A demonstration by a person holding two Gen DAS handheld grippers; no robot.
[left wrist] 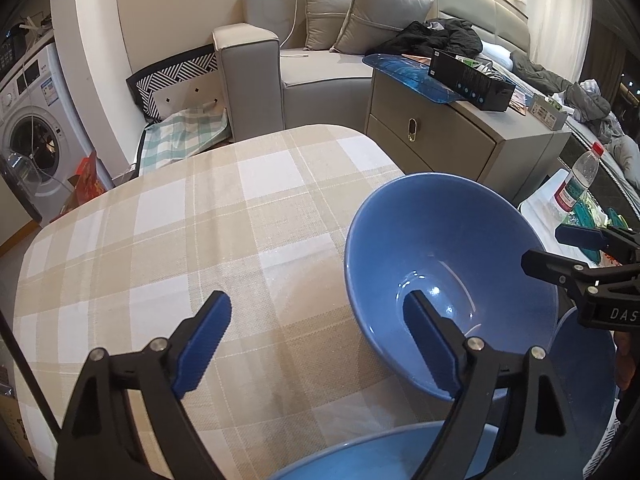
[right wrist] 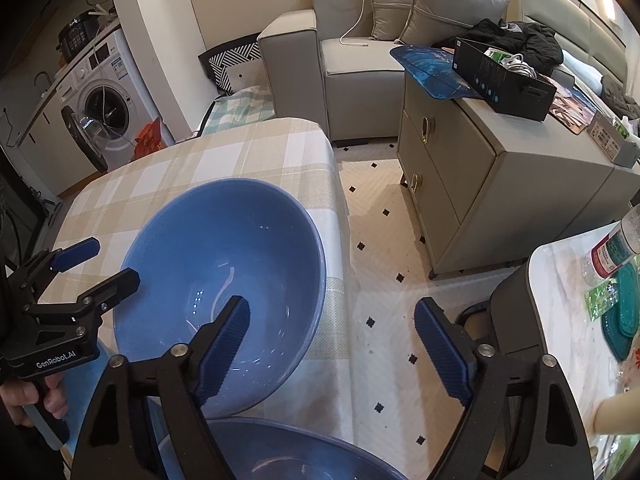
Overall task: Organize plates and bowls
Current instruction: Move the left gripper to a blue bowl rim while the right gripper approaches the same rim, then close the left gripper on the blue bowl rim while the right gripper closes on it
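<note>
Bowl: glossy blue ceramic bowl (left wrist: 440,248) tilted near the checked-cloth counter (left wrist: 200,220) right edge, resting on a blue plate (left wrist: 584,364)
Left gripper (left wrist: 316,344): released, one finger inside the bowl, the other over cloth
Right gripper (right wrist: 332,344): released, one finger in the bowl, the other past the counter edge
Near edge: second blue dish (right wrist: 288,452)

Bowl (left wrist: 440,248) glossy glazed ceramic — tablecloth (left wrist: 200,220) matt woven cloth — sofa (left wrist: 320,68) smooth upholstery.
</note>
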